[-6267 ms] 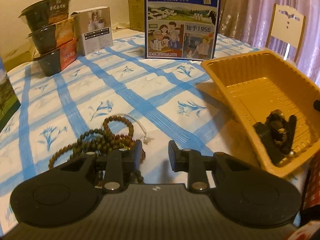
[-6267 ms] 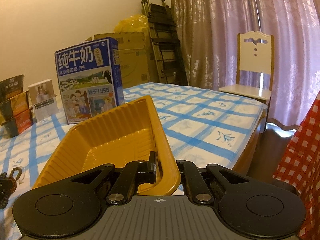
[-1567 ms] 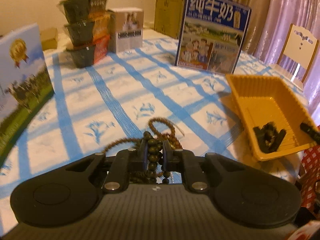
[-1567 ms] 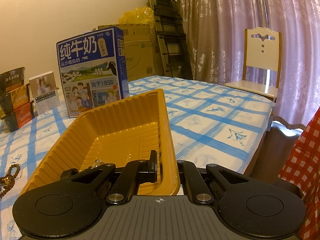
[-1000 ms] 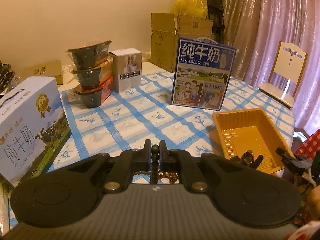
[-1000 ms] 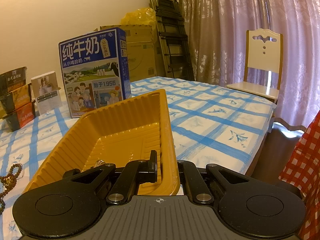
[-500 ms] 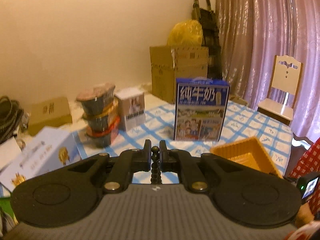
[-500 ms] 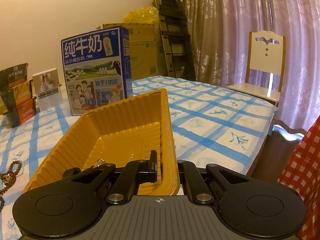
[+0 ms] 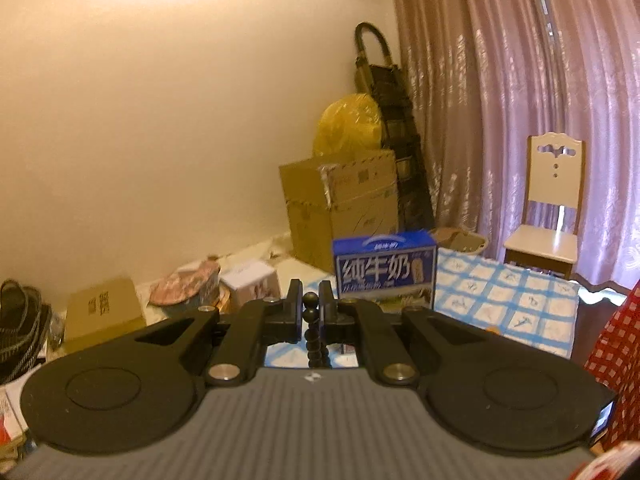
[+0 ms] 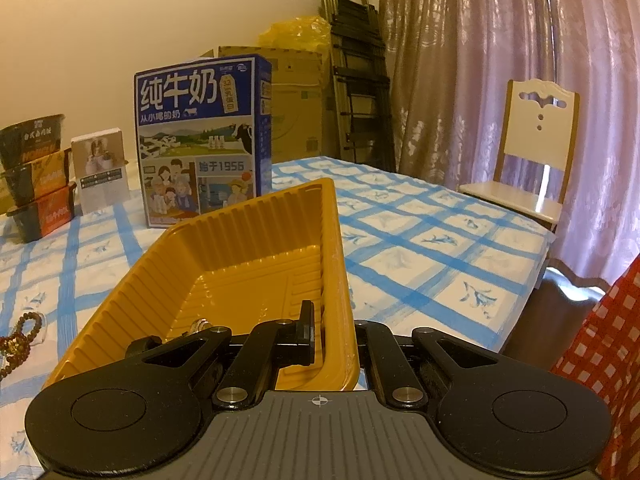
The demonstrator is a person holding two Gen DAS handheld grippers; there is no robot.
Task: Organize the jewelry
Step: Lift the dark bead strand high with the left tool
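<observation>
My left gripper [image 9: 310, 308] is shut on a dark beaded necklace [image 9: 313, 334] and holds it high above the table; the strand hangs down out of sight behind the gripper body. My right gripper [image 10: 332, 332] is shut on the near right rim of the yellow ribbed tray [image 10: 248, 264], one finger inside the wall and one outside. Something small and shiny [image 10: 200, 325] lies at the tray's near end, mostly hidden. In the right wrist view brown beads [image 10: 20, 340] trail on the blue-checked tablecloth [image 10: 420, 240] at the far left.
A blue milk carton box [image 10: 202, 140] stands behind the tray and shows in the left wrist view [image 9: 384, 270]. Stacked noodle bowls [image 10: 36, 176] and a small white box [image 10: 102, 168] stand at the back left. A white chair [image 10: 536, 148], cardboard boxes [image 9: 340, 200] and a folded ladder [image 10: 356, 64] lie beyond.
My left gripper has risen further with the necklace and tilted up, so the tray and table dropped out of its view. The right gripper has kept its hold on the tray rim.
</observation>
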